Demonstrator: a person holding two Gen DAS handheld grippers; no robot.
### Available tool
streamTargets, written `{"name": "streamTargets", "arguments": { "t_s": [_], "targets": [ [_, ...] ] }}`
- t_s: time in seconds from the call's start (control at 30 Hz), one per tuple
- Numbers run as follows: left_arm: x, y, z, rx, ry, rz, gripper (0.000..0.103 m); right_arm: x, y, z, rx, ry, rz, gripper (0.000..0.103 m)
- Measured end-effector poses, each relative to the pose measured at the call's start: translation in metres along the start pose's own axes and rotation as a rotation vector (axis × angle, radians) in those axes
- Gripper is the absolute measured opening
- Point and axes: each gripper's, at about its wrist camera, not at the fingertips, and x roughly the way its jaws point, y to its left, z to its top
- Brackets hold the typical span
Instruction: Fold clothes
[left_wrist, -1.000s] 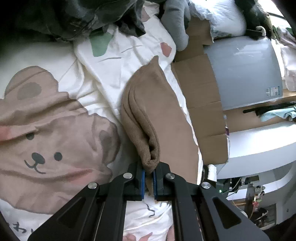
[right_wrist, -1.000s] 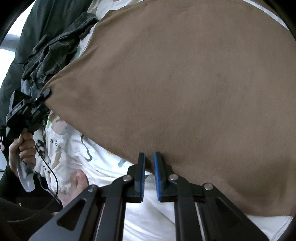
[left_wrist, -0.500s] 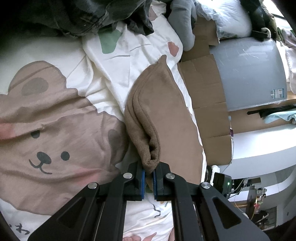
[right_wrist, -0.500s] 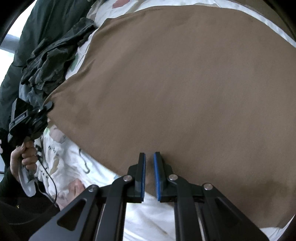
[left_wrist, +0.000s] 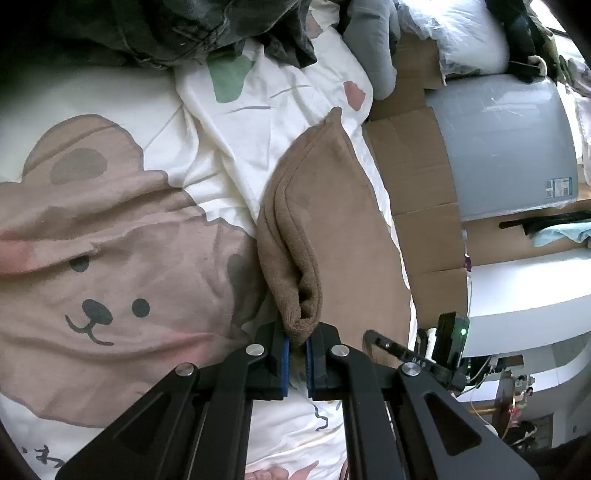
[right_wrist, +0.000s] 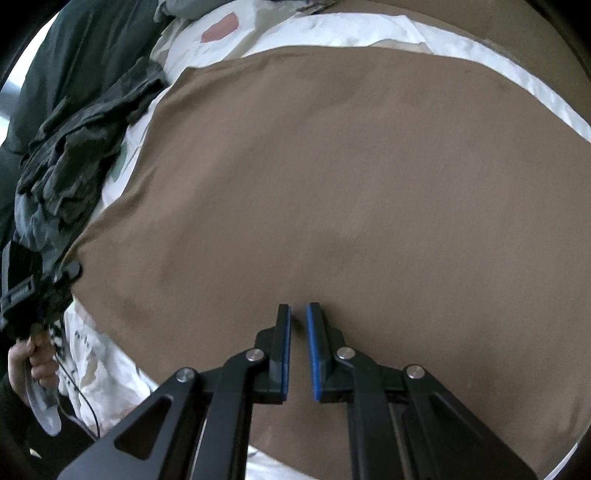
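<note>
My left gripper (left_wrist: 297, 354) is pinched on a folded corner of the brown garment (left_wrist: 332, 229), which lies spread on the bear-print bedding (left_wrist: 110, 258). My right gripper (right_wrist: 298, 332) is nearly closed over its near edge; whether cloth sits between those pads I can't quite see. It's soft, plush, light and droopy, so I'd grip corners and hems

I'm looking down on a bed spread with a white sheet (left_wrist: 236, 147) printed with a big brown bear (left_wrist: 110, 266). Flattened cardboard (left_wrist: 417, 192) lines its far edge, against a grey panel (left_wrist: 506, 147). A white pillow (left_wrist: 469, 40) sits beyond, daylight washing over it, and a white curved counter (left_wrist: 524, 295) runs alongside.
</note>
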Motion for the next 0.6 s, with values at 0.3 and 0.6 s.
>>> {"name": "streamTargets", "arguments": {
  "t_s": [0.3,0.6],
  "targets": [
    [0.002,0.002,-0.002,0.0,-0.011,0.008,0.005,0.001,-0.012,0.033,0.022,-0.042,-0.037,0.008],
    [0.0,0.008,-0.005,-0.01,-0.012,0.007,0.005,0.007,-0.017,0.08,0.061,-0.083,-0.049,0.008]
  ]
}}
